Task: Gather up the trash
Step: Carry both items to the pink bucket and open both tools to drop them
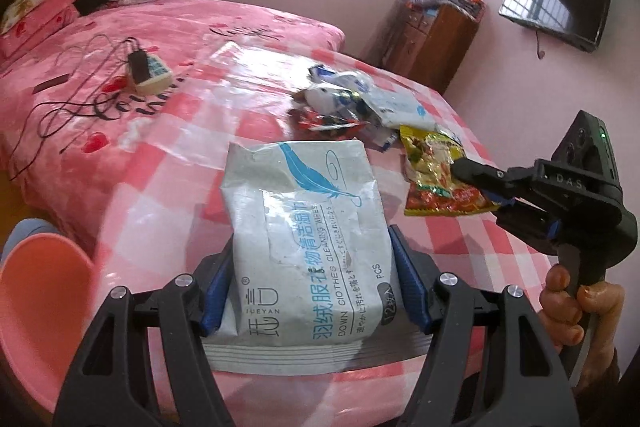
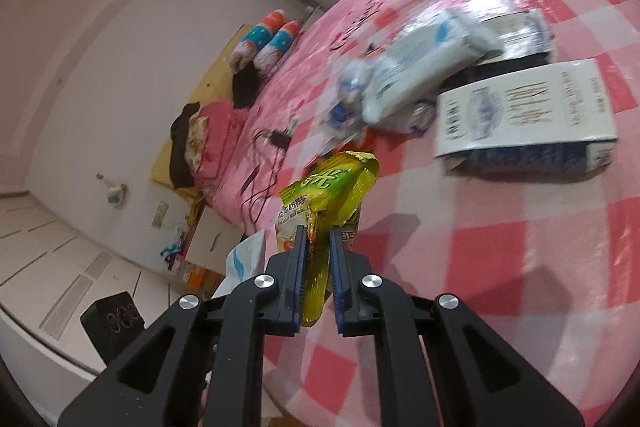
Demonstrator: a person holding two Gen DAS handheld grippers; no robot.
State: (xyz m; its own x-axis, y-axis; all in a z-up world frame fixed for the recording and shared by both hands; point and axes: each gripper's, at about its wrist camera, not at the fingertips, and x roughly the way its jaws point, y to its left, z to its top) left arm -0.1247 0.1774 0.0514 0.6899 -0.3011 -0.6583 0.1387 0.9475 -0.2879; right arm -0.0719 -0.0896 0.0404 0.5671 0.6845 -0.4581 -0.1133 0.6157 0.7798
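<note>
Counter (image 1: 460,251): round, under a glossy pink-and-white check cover.
Room: pink walls, a window, a bed (image 1: 120,67) with a pink printed spread beside the counter, a wall TV (image 1: 560,3).
Trash pile (image 1: 344,107): crumpled film wrappers, white, blue and red, mid-counter; a flat white carton (image 2: 528,107) lies near.
Wipes pack (image 1: 304,227): soft, creased white pouch (blue feather print), pinched by its sides in the left claw (image 1: 310,283), above the counter's near edge.
Snack bag (image 2: 332,187): shiny yellow-green foil, wrinkled, clenched in the right claw (image 2: 318,239) over the counter.
</note>
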